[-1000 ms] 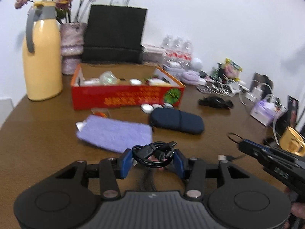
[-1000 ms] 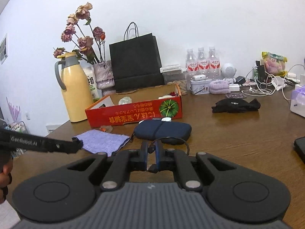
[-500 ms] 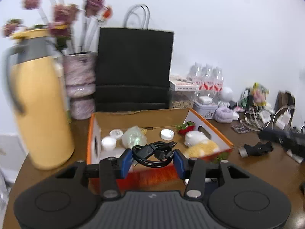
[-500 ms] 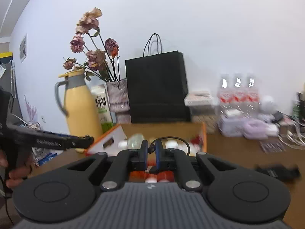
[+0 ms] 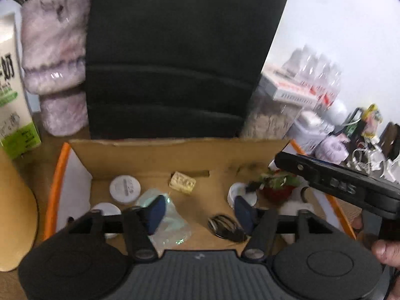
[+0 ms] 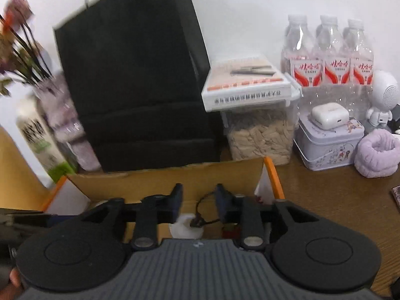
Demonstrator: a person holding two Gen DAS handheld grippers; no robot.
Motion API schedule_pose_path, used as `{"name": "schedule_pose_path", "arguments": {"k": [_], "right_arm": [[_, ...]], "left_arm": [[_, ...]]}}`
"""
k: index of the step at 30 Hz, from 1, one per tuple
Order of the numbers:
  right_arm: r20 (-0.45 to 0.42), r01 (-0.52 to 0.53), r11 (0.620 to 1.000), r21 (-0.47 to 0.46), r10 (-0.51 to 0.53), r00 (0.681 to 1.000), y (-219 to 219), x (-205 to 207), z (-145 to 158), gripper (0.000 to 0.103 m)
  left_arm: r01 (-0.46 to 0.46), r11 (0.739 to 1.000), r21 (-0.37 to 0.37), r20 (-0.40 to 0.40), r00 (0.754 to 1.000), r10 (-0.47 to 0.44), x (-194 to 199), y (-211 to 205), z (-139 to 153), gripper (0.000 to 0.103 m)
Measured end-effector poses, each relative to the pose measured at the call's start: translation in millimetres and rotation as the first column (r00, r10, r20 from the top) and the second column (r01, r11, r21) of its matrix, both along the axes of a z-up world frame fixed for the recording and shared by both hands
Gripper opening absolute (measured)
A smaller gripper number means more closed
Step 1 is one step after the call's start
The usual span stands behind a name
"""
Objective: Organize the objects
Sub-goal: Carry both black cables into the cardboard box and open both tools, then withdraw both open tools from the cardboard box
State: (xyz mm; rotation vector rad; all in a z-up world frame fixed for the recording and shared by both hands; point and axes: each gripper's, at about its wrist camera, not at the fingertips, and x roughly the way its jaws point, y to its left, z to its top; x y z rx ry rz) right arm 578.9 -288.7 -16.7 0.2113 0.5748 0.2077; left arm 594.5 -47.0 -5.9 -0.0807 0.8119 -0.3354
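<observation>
— How were the claws seen over the box (image 5: 175, 160)?
— The left claw (image 5: 200, 210) was pictured opening, empty; the coiled cable (image 5: 225, 227) lay on the box floor. The right claw (image 6: 198, 200) was opening, the cable's plug (image 6: 197, 221) seen between its pads, untouched.

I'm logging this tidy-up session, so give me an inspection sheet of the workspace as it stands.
Surface: brown table, crowded.
Job's things: coiled black cable lies in the cardboard box.
Clutter: white caps, strawberry, plastic bag in box.
Tongs: left tongs opening, cable beside one finger; right tongs opening, cable end between them, unpressed.
Cables: white leads far right.
Surroundings: black paper bag, three water bottles.
</observation>
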Motion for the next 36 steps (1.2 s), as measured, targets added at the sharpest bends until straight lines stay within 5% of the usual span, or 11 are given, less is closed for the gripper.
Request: {"name": "schedule_pose_path", "arguments": {"k": [8,12,14,18,24,28,31,36], "right_arm": [[0.145,-0.081,0.996,-0.035,0.086,0.986,-1.8,-84.3,54.2,0.063],[0.214,-0.128,0.983,-0.134,0.155,0.964,7.5,-161.7,70.1,0.09],[0.228,-0.129,0.977,-0.171,0.167,0.959,13.7,-201.4,71.6,0.093],[0.271,-0.118,0.976,-0.183,0.166,0.948,19.5,-287.0,71.7,0.103],[0.279,-0.146,0.989,0.003,0.14,0.95,1.6,-412.5,46.9,0.103],[0.232,-0.135,0.984,-0.113,0.159,0.96,15.8,-445.9,28.7,0.103],[0.209,-0.131,0.986,-0.107,0.151,0.966,20.1,-456.8,15.7,0.103],[0.193,-0.117,0.976,-0.186,0.153,0.969,27.7,-478.9,-6.5,0.103]], "left_arm": [[0.055,0.998,0.007,0.154,0.987,-0.055,-81.7,5.1,60.1,0.077],[0.076,0.997,0.012,0.326,0.942,-0.076,-165.1,19.6,87.1,0.087],[0.047,0.999,-0.001,0.368,0.929,-0.043,-203.7,34.2,90.3,0.09],[0.006,1.0,-0.029,0.356,0.934,0.004,-273.3,64.5,86.5,0.09],[-0.23,0.972,0.047,0.308,0.929,0.205,-364.3,92.0,46.8,0.09],[-0.234,0.972,0.036,0.238,0.946,0.219,-406.4,96.3,25.3,0.09],[-0.307,0.948,0.09,0.238,0.93,0.279,-419.0,92.5,19.0,0.089],[-0.29,0.95,0.113,0.275,0.928,0.25,-435.1,81.5,23.9,0.09]]}}
